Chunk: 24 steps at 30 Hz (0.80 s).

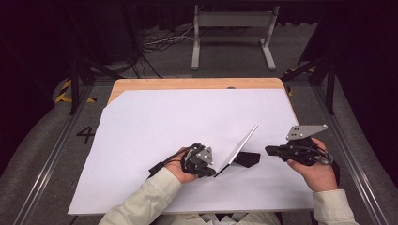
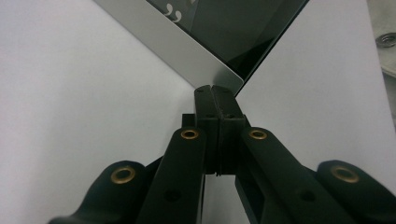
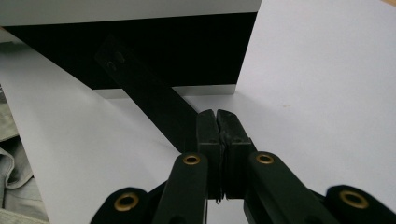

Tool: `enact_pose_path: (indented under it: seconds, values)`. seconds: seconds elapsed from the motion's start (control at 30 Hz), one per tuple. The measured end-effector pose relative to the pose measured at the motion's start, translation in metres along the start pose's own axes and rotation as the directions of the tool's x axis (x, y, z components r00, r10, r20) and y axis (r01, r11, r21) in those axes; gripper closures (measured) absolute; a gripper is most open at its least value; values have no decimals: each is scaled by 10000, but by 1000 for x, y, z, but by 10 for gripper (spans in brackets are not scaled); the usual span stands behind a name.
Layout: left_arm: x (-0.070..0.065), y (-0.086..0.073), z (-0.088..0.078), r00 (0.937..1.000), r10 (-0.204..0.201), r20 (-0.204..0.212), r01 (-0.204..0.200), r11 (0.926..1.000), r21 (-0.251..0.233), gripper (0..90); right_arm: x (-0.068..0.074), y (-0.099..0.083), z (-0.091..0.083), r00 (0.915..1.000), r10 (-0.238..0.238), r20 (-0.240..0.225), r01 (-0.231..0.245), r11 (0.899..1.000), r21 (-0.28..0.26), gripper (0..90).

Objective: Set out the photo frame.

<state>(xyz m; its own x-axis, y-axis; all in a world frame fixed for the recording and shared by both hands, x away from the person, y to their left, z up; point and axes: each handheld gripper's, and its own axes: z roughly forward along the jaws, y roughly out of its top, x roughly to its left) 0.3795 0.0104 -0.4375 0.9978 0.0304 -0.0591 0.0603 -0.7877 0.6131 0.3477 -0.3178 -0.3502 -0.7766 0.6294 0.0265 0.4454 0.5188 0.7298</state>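
A thin flat panel with a silver face stands tilted on the white sheet, propped by a black stand behind it. My left gripper is shut, and its tips meet the panel's near corner; no gap shows between the jaws. My right gripper is also shut, just right of the stand. In the right gripper view a black strut runs from the panel's dark back down beside the left jaw. Whether the strut is pinched I cannot tell.
The white sheet covers most of a wooden table. A white metal frame and cables lie on the floor beyond it. Metal rails run along both sides. Sleeves of a pale jacket come in from the bottom.
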Motion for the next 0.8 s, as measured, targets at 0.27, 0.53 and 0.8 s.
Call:
enact_pose_path:
  seconds: [0.27, 0.53, 0.8]
  values:
    - [-5, 6, 6, 9997, 124, 216, -123, 9999, -40, 900, 0, 1, -3, 9992, 354, -190, -355, 9994, -60, 884]
    - [-11, 13, 11, 9989, 297, 365, -295, 9996, -43, 900, 1, 1, -7, 9988, 464, -166, -467, 9988, -147, 883]
    - [-16, 18, 16, 9981, 390, 474, -387, 9992, -82, 900, 1, 1, -11, 9988, 465, -127, -467, 9987, -195, 883]
